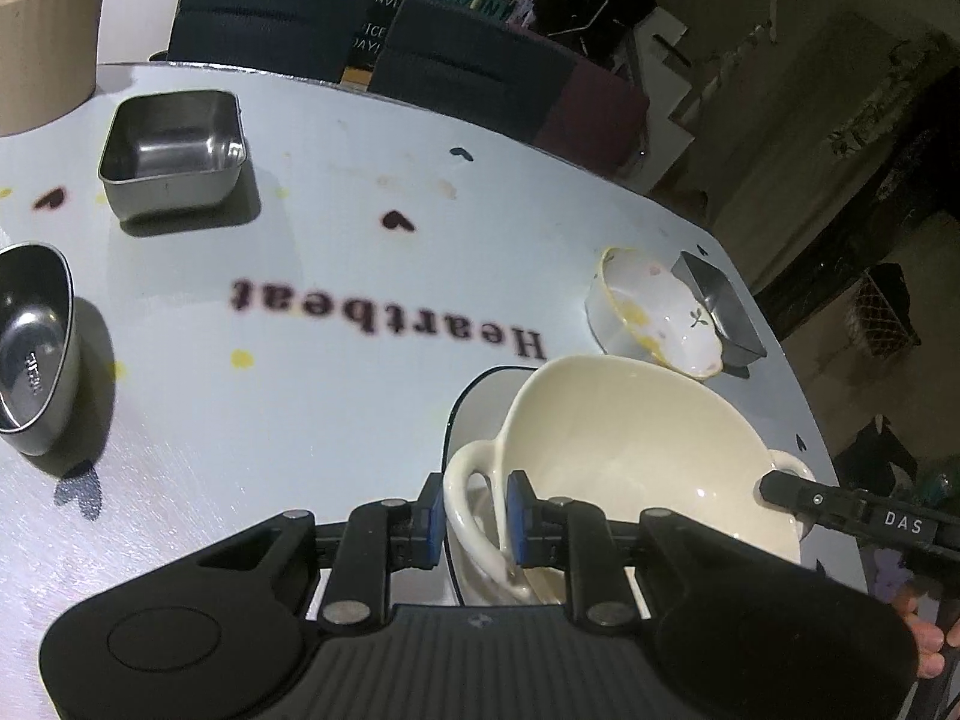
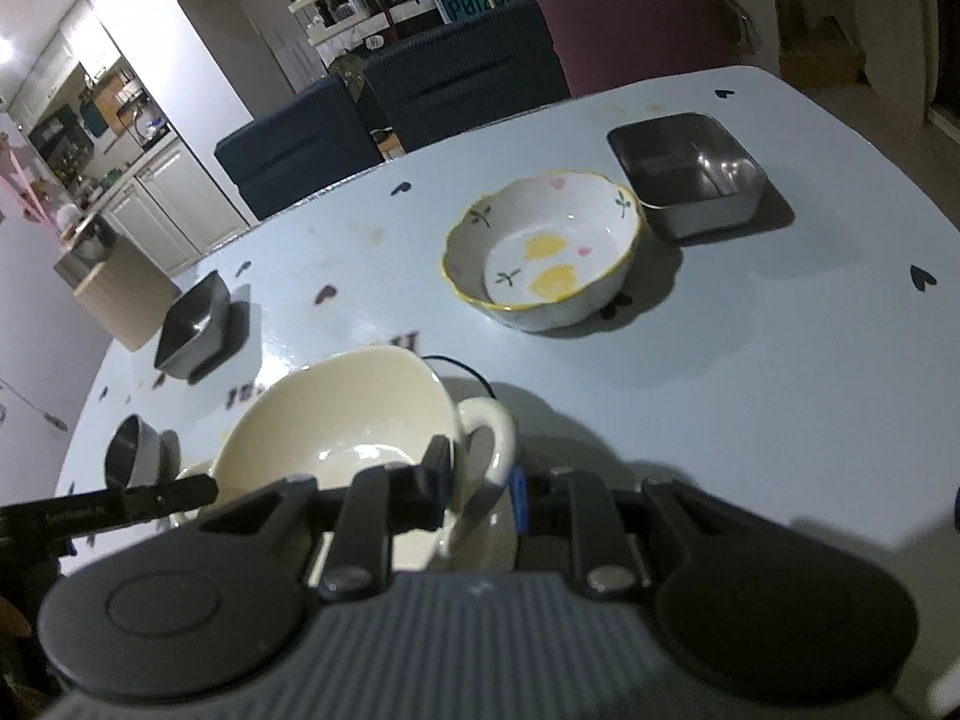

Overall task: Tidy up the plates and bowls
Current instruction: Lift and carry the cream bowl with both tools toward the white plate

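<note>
Glazed cream bowl [image 1: 648, 456] hangs tilted over a black-rimmed plate [image 1: 474, 420], left gripper [image 1: 475, 516] and right gripper [image 2: 480, 495] each clamped on a loop handle; heavy-looking, slick, breakable

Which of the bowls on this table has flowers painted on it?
The small scalloped bowl with the yellow rim. It has yellow, pink and green motifs inside, while the big two-handled bowl is plain cream and the other dishes are bare metal.
</note>
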`<state>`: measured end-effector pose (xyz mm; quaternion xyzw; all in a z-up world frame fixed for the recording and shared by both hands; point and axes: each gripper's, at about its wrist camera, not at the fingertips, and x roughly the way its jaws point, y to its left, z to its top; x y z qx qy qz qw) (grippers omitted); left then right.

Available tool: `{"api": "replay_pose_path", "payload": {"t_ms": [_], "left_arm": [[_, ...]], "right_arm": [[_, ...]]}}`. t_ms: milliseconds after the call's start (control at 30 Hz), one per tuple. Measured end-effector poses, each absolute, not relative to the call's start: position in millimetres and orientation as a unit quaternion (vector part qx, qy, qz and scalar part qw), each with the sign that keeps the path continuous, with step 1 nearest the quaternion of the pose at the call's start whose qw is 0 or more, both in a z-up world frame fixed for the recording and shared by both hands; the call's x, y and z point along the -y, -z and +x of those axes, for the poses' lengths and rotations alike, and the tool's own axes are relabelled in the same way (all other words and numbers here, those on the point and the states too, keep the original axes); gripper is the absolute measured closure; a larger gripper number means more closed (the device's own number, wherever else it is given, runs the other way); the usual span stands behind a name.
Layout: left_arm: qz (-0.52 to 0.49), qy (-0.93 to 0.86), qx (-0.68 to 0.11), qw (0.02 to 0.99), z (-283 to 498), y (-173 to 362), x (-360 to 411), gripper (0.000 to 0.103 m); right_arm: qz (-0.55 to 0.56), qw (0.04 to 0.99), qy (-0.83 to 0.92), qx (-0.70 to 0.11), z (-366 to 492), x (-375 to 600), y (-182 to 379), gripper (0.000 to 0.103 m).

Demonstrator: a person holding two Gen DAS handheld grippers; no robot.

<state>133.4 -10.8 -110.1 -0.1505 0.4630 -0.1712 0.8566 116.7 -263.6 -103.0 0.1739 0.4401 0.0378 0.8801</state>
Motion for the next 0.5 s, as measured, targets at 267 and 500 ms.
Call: {"api": "replay_pose_path", "payload": {"t_ms": [267,500], "left_arm": [[-0.16,0.16,-0.464,0.856,139.6,117.3,5.8,0.079],[-0.167,0.154,-0.473,0.851,142.5,128.0,2.6,0.078]], "right_arm": [[0.161,0.883,-0.04,-0.439,121.5,255.9,100.1,0.079],[0.148,0.884,-0.042,-0.442,126.4,248.7,99.6,0.08]]}}
